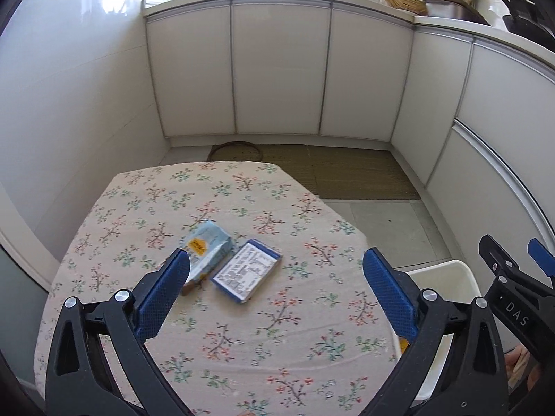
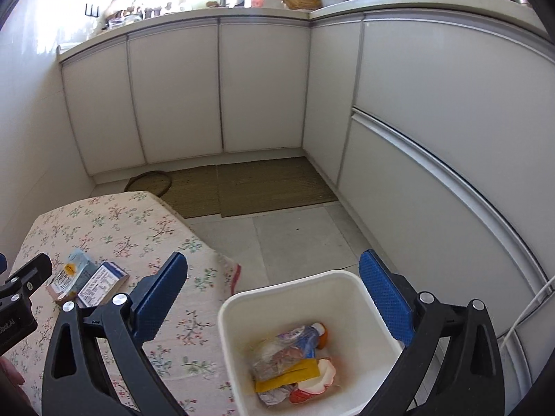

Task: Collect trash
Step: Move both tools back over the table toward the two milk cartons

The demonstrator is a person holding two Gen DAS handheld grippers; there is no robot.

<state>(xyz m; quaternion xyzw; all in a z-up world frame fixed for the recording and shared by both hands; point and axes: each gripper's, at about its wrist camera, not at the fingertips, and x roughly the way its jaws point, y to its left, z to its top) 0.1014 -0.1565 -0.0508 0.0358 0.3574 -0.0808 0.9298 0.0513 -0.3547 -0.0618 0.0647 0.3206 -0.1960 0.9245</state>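
Trash (image 2: 293, 364) binned, seemingly; both jaws wide, empty.

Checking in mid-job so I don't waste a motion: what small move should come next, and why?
Probably ease the left tongs forward and down onto the blue-and-white box. Both tongs are open and empty, that box and the pale blue packet beside it lie on the floral tablecloth, and the white bin already holds wrappers.

"DAS" on the right tool (image 1: 517, 312); "bot.AI" on the left tool (image 2: 14, 322); box print unreadable.
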